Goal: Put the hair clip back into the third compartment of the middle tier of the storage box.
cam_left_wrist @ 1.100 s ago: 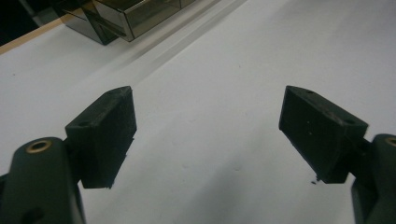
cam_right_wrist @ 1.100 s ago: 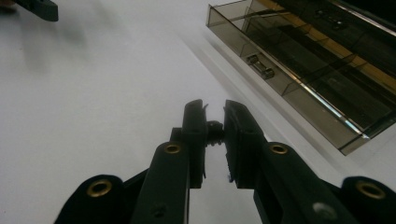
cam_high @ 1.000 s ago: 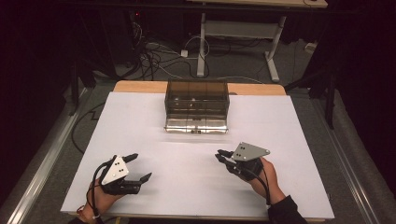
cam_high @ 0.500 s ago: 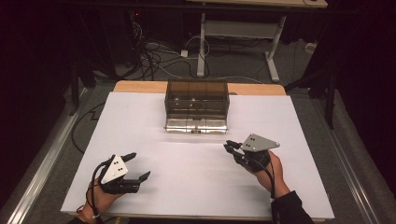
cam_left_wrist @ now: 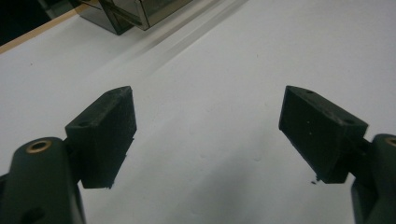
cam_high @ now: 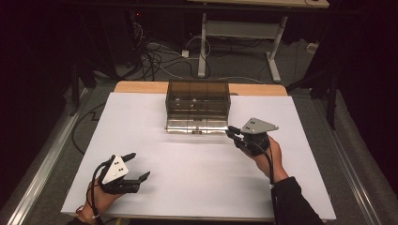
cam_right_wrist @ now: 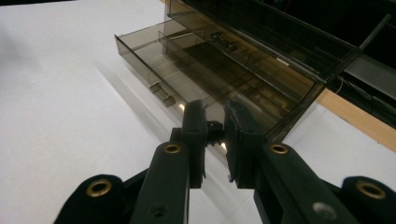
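A smoky clear drawer box [cam_high: 197,96] stands at the back middle of the white table [cam_high: 187,187]. Its bottom drawer [cam_high: 195,124] is pulled out, and in the right gripper view that drawer [cam_right_wrist: 154,60] shows divided compartments and a small handle. My right gripper [cam_high: 231,131] hovers at the drawer's front right corner. Its jaws are almost together in the right gripper view, where the right gripper [cam_right_wrist: 215,119] pinches a small dark object [cam_right_wrist: 215,129]. Near the table's front left, my left gripper [cam_high: 141,165] is wide open over bare table, as the left gripper [cam_left_wrist: 205,121] also appears in its own view.
A wooden strip [cam_high: 141,86] edges the table behind the box. Cables [cam_high: 155,56] and a desk frame [cam_high: 244,33] lie on the floor beyond. A small dark item [cam_right_wrist: 224,42] rests in a higher drawer of the box.
My right gripper has moved forward, away from the person, up to the open drawer's front right corner. The left gripper has stayed where it was.
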Tool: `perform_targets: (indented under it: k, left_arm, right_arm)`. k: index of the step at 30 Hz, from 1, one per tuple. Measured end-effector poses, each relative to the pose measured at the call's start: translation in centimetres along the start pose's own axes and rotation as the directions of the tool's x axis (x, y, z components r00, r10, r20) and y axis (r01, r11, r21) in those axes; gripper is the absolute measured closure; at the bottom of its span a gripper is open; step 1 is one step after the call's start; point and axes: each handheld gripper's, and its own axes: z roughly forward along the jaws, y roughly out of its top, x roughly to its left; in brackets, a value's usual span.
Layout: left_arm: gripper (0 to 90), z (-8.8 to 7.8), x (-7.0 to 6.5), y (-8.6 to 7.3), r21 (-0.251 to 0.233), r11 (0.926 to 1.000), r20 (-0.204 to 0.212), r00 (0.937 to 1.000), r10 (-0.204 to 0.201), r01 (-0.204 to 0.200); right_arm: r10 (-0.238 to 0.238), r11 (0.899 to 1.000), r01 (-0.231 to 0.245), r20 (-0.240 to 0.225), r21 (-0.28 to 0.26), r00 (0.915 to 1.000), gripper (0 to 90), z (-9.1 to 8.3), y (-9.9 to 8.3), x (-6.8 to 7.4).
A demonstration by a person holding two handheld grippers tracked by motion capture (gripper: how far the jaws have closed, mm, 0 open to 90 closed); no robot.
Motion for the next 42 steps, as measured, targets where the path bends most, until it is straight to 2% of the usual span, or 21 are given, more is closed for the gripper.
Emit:
perform_targets:
  k: [4,8,11,21,22,26,31,36,37,38,39,41,42]
  left_arm:
    - [18.3,-0.1,0.1,0.1,0.007,1.0000,0.004,1.0000,0.007,-0.007]
    - [18.3,-0.1,0.2,0.1,0.012,0.9999,0.005,0.9999,0.009,-0.009]
    - [18.3,-0.1,0.2,0.1,0.009,0.9999,0.006,1.0000,0.007,-0.007]
    - [18.4,-0.3,0.1,0.2,0.015,0.9995,0.003,0.9996,0.027,-0.027]
    - [18.3,-0.3,0.2,0.2,0.016,0.9996,0.006,0.9997,0.025,-0.026]
    - [18.4,-0.1,0.0,0.1,0.002,1.0000,0.005,1.0000,0.005,-0.005]
    - [18.3,-0.3,0.1,0.2,0.015,0.9996,0.007,0.9997,0.026,-0.026]
    - [18.3,0.1,-0.2,0.0,0.001,1.0000,0.004,1.0000,-0.003,0.003]
    - [18.3,-0.1,0.0,0.0,0.031,0.9990,0.012,0.9994,0.033,-0.033]
    - [18.3,0.1,-0.3,-0.1,-0.004,1.0000,0.003,1.0000,-0.006,0.006]
    - [18.3,0.1,-0.3,-0.1,-0.005,1.0000,0.003,1.0000,-0.007,0.007]
    - [18.3,0.1,-0.2,0.0,0.004,1.0000,0.004,1.0000,0.002,-0.002]
    - [18.3,-0.2,0.0,0.0,0.027,0.9991,0.012,0.9995,0.031,-0.031]
  right_arm:
    - [0.005,1.000,-0.005,0.000,0.006,1.0000,79.1,0.7,0.6,-0.3]
    - [0.023,0.999,-0.023,0.007,0.030,0.9997,79.1,2.3,1.2,-0.7]
    - [0.019,0.999,-0.019,0.012,0.033,0.9998,79.1,3.0,1.6,-0.9]
    - [0.038,0.998,-0.039,0.023,0.050,0.9990,79.1,4.7,2.0,-1.1]
    - [0.053,0.997,-0.054,0.021,0.057,0.9984,79.1,5.0,2.0,-1.1]
    - [0.060,0.995,-0.061,0.025,0.075,0.9979,79.0,5.4,1.8,-1.1]
    - [0.066,0.994,-0.068,0.038,0.080,0.9971,79.0,6.0,1.6,-1.2]
    - [0.070,0.993,-0.073,0.037,0.088,0.9968,78.2,6.2,1.5,-1.3]
    - [0.072,0.993,-0.075,0.037,0.093,0.9967,78.4,6.3,1.5,-1.3]
    - [0.067,0.993,-0.071,0.037,0.098,0.9971,80.8,6.3,1.4,-1.3]
    - [0.067,0.993,-0.071,0.037,0.098,0.9971,80.8,6.3,1.4,-1.3]
    - [0.067,0.991,-0.071,0.041,0.111,0.9969,80.6,6.6,1.3,-1.2]
    - [0.067,0.991,-0.071,0.041,0.111,0.9969,80.6,6.6,1.3,-1.2]
